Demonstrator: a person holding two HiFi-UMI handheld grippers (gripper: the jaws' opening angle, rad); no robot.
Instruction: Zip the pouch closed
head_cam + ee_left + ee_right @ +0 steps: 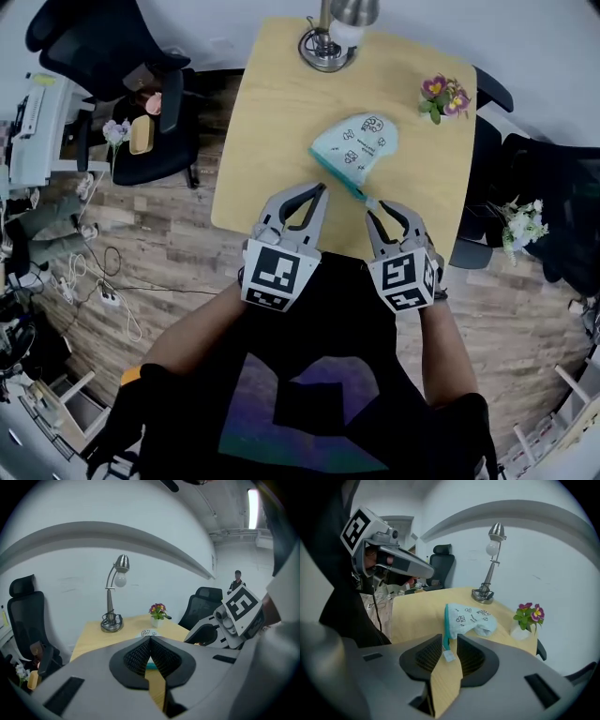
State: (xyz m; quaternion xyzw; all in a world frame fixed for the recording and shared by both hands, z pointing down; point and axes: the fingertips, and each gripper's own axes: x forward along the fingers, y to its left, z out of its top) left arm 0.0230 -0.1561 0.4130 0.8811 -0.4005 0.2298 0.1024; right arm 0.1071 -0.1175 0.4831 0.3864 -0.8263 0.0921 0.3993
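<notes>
Left gripper [150, 640]: fingers pressed together at the tips, gripping nothing visible. At its 1 o'clock, the pale blue printed fabric pouch [359, 142] lies on the light wooden table [272, 112]. It is probably light, floppy and prone to bunching. Right gripper [450, 641]: fingers narrowly apart around the small white zip pull tab [448, 656]; pinch there.

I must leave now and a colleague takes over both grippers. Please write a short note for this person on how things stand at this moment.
Pouch: lies on the wooden table, with its teal zipper edge toward the person.
Left tongs: shut, apparently on nothing, near that edge.
Right tongs: open, with the zipper's pull tab between them, not yet clamped.
Done: right tongs lined up on the tab.
Left: close on the tab, probably steady the pouch with the left tongs, pull the zipper along. How far it is zipped cannot be told.
</notes>
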